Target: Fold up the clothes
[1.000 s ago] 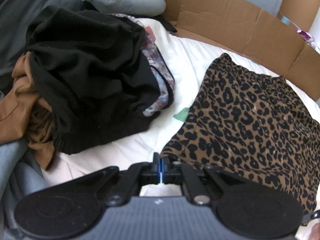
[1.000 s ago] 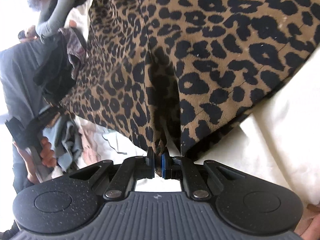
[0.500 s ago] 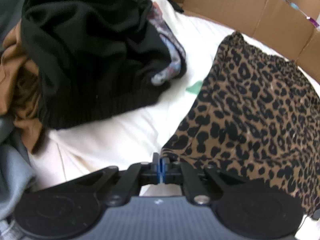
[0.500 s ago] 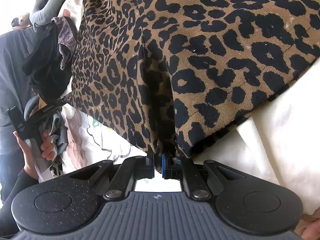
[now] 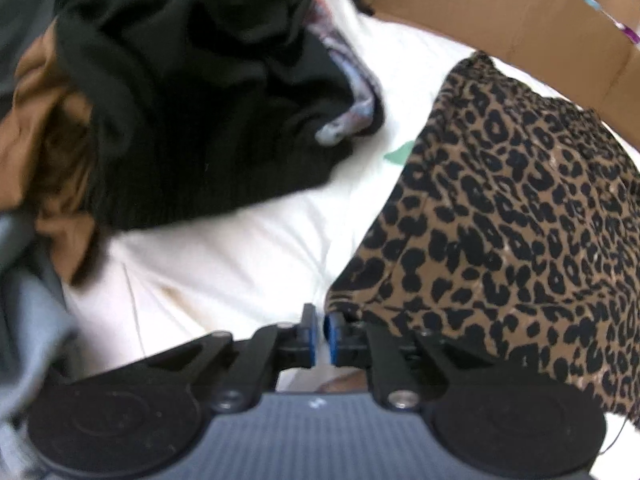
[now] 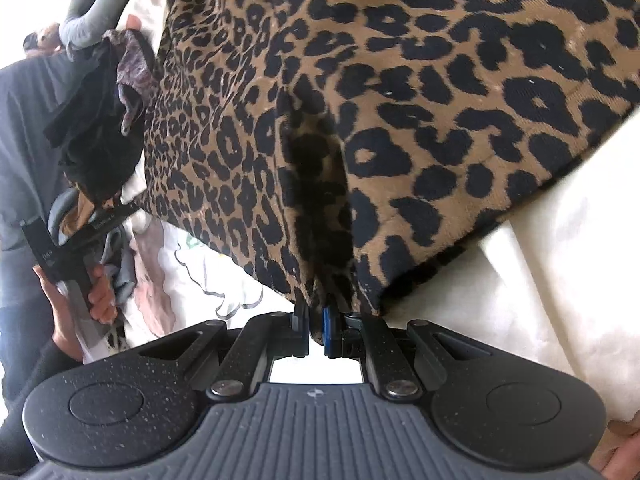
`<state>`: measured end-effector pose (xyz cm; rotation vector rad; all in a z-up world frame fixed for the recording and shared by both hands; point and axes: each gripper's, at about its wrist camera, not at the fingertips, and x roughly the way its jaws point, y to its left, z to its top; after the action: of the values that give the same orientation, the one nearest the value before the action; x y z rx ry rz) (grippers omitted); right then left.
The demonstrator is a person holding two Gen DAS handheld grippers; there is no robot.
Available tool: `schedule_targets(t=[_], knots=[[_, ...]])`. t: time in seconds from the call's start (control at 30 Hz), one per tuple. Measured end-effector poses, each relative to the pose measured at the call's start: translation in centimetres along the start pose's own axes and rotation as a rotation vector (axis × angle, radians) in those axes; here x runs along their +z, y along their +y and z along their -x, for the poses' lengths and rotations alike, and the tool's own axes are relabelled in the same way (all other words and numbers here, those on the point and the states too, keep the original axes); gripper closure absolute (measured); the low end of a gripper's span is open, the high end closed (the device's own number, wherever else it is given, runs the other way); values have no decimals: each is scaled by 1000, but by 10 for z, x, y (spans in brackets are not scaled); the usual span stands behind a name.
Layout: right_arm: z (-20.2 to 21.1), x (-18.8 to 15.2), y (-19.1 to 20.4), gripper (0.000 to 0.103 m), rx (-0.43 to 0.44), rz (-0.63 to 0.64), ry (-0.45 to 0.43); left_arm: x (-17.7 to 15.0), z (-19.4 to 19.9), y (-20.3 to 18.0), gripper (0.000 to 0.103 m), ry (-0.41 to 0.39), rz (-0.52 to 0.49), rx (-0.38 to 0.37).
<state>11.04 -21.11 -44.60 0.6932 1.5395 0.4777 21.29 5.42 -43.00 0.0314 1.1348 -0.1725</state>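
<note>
A leopard-print garment (image 5: 520, 220) lies spread on the white sheet (image 5: 240, 260). My left gripper (image 5: 320, 338) is low over the sheet at the garment's near left corner. Its jaws are opening: a narrow slit shows white between the blue pads, and the corner lies just right of them, not pinched. In the right wrist view the same garment (image 6: 400, 100) fills the frame. My right gripper (image 6: 316, 328) is shut on a bunched fold of its hem. The left gripper (image 6: 60, 248) shows far left there, held in a hand.
A heap of clothes lies left of the leopard piece: a black garment (image 5: 200, 100) on top, a brown one (image 5: 40, 120) and a grey one (image 5: 24, 300) beside it. A cardboard wall (image 5: 500, 12) borders the far side. Bare sheet (image 6: 540, 300) lies to the right.
The left gripper has sunk toward the sheet with the garment's corner, and its pads, shut before, now stand slightly apart. The right gripper keeps its grip in the same place.
</note>
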Motion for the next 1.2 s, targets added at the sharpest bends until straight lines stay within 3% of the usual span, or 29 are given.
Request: schedule_targets(t=[0.2,0.3,0.37,0.57,0.7,1.0,1.2], knots=[[13,-6,1,89,34,14,0,-14,27,8,69,-1,67,-8],[27,-5,7,74,57,37,-33,-20,40,4,61,-13,86,-26],[38,-2,11,59,78,45,-63,-19,49,-4,60,-19,92,-38],[70,1,18,54,89,95,-142,0,74,-44,60,-42,15,-113],[88,3,16,54,70,107,-208,8,80,-67,53,-66,-5,-160],[104,17,5,53,-96,133,-321,7,51,-118,54,-50,-44,-229],[98,27,15,53,-246,217,-353,1,25,-142,54,15,-91,-223]])
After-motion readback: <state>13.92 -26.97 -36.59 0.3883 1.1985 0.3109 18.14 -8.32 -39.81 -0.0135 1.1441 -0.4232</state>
